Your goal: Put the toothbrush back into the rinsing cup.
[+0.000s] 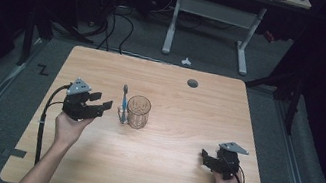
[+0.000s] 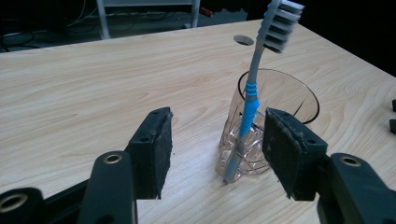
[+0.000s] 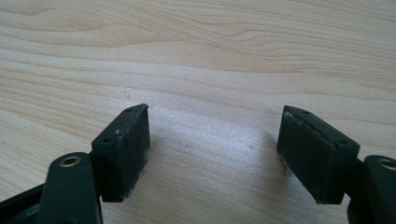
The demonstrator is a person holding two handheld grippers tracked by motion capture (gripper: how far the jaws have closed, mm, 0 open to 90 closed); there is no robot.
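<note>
A clear ribbed glass (image 1: 138,112) stands near the middle of the wooden table (image 1: 167,173). A blue and grey toothbrush (image 1: 123,101) stands almost upright against the glass's left outer side, bristle head up. My left gripper (image 1: 101,100) is open just left of the toothbrush, pointing at it. In the left gripper view the toothbrush (image 2: 250,100) leans on the glass (image 2: 289,100), its handle end on the table just ahead of the open left gripper (image 2: 219,116). My right gripper (image 1: 205,159) rests low at the table's right, open and holding nothing. The right gripper (image 3: 215,112) has bare wood between its pads.
A dark round cable hole (image 1: 193,83) sits in the table's far side. Beyond the table stands a white-legged desk (image 1: 243,44), with cables (image 1: 111,26) and a small white object (image 1: 186,61) on the grey floor. Bare tabletop lies between my two grippers.
</note>
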